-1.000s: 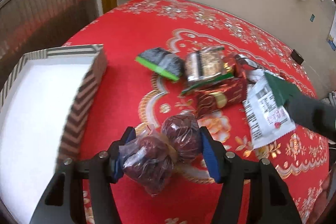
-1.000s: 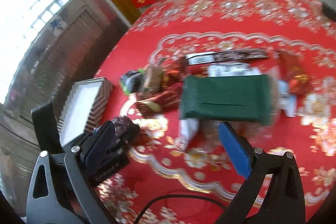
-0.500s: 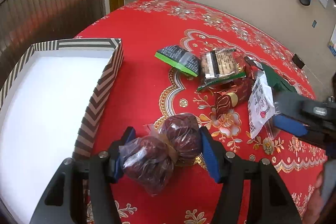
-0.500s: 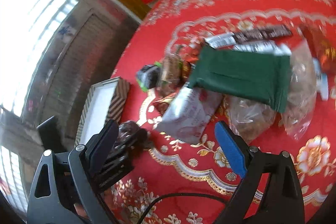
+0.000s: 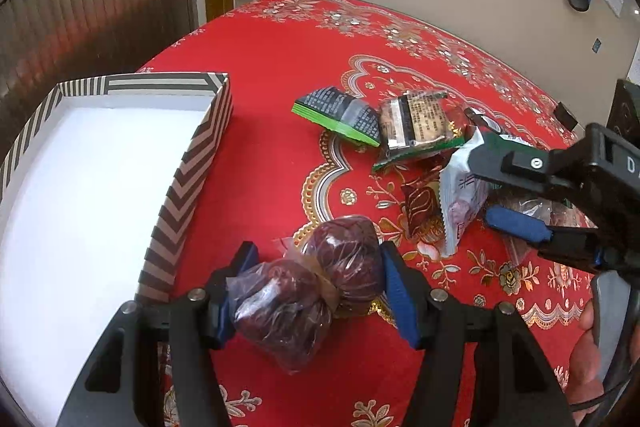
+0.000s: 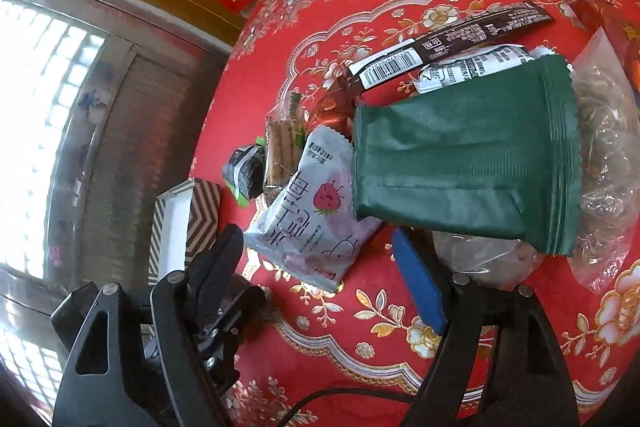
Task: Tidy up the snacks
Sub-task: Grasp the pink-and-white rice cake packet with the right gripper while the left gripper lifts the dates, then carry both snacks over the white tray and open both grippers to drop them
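The left gripper (image 5: 316, 291) has the bag of red dates (image 5: 308, 291) pinched between its blue pads (image 5: 394, 291), hanging over the red tablecloth (image 5: 272, 131) just beside the striped box (image 5: 188, 163). The box has nothing but its white floor showing (its near end runs out of frame, so can't vouch for that bit).

The right gripper (image 6: 320, 275) is spread wide with nothing in it, hovering over the snack pile farther from the box. Right between its fingers sits the white strawberry packet (image 6: 308, 223), with the dark green pouch (image 6: 464, 163) overlapping its far edge. A clear crinkly bag (image 6: 608, 163) pokes out from under the pouch on the side away from the box.

Nearer the box: a black-and-green packet (image 5: 340, 115) and a biscuit pack (image 5: 420, 123), touching each other. A long brown bar wrapper (image 6: 452, 39) lies past the pouch.
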`<control>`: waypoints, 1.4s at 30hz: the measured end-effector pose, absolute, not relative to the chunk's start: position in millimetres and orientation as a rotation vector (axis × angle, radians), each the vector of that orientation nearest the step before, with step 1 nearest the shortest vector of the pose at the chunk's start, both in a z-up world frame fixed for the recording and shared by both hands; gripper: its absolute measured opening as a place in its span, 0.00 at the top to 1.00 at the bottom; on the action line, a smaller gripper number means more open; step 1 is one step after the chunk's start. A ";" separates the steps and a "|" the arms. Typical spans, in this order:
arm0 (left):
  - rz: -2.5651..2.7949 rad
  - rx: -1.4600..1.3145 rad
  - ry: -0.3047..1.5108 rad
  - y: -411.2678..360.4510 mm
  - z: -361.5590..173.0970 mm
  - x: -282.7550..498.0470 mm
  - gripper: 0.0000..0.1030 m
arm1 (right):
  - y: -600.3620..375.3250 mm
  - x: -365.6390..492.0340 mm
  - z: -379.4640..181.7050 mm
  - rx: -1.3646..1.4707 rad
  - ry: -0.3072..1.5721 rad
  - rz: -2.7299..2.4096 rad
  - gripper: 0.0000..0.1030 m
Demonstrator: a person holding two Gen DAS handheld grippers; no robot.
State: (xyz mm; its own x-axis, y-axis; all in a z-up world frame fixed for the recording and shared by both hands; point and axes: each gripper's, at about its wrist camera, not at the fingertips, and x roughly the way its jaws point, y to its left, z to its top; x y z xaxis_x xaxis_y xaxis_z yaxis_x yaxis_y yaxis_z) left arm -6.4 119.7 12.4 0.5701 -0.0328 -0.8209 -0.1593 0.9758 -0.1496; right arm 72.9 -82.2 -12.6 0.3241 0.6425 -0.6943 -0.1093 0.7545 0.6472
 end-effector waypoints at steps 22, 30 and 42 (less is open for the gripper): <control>0.043 -0.224 0.928 129.5 30.5 -25.5 0.41 | -85.4 29.2 9.4 0.300 0.983 0.522 0.47; 0.024 -0.197 0.881 145.0 60.1 -53.8 0.41 | -77.9 0.3 26.8 0.248 0.937 0.578 0.47; 0.186 -0.136 0.829 218.0 83.7 -60.2 0.41 | 14.4 -2.9 43.0 0.131 0.933 0.724 0.47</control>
